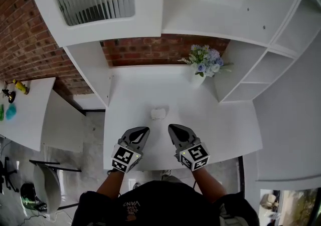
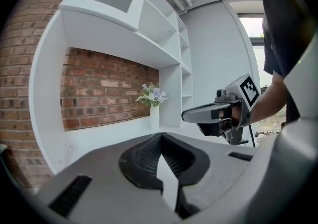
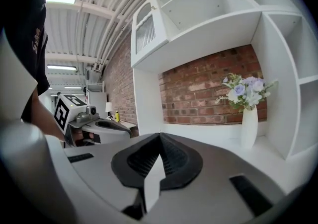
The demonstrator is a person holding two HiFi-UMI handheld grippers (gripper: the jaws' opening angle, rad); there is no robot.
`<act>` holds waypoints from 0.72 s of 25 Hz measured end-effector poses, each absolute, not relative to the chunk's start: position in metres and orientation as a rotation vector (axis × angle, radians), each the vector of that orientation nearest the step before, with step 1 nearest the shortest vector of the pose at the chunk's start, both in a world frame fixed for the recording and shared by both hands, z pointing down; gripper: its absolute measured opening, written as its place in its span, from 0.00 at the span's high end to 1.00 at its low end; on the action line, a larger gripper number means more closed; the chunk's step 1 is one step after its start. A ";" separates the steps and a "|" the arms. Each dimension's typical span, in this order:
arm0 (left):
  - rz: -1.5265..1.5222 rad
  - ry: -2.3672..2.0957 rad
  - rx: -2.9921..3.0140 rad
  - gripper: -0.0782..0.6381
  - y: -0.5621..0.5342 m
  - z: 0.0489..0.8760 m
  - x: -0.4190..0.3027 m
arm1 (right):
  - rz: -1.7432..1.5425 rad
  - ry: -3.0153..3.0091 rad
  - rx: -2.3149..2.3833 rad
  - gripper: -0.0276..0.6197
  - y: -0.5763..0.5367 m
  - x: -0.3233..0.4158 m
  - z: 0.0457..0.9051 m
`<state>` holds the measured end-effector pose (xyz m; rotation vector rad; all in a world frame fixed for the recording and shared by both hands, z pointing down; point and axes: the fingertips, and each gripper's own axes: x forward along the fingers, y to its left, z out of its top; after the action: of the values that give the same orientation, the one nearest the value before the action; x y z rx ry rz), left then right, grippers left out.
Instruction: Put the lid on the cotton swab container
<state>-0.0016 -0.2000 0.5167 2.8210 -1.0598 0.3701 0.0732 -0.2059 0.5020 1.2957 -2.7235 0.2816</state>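
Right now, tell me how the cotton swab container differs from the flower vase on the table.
The cotton swab container is low and squat; the vase is tall and slim. The container sits near the middle of the table; the vase stands at the back by the brick wall. The vase holds flowers; nothing shows above the container. Both are white and rest on the same table.

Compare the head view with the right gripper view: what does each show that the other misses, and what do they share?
Only the head view shows the small white container standing on the desk. Only the right gripper view shows the ceiling lights of the room behind. Both show the vase of flowers, the brick wall and the left gripper.
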 end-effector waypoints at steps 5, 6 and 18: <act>0.357 -1.013 2.842 0.88 -0.172 0.510 -0.015 | 0.292 -2.696 1.388 0.96 -0.177 0.069 0.495; 0.358 -1.004 2.846 0.88 -0.166 0.509 -0.018 | 0.295 -2.689 1.404 0.96 -0.171 0.068 0.495; 0.360 -0.939 2.868 0.88 -0.096 0.506 -0.053 | 0.318 -2.630 1.564 0.96 -0.096 0.050 0.495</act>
<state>-0.0530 -0.0958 0.5061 2.8680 -0.9392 0.3603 0.0499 -0.0957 0.4948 1.5638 -2.6297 0.3180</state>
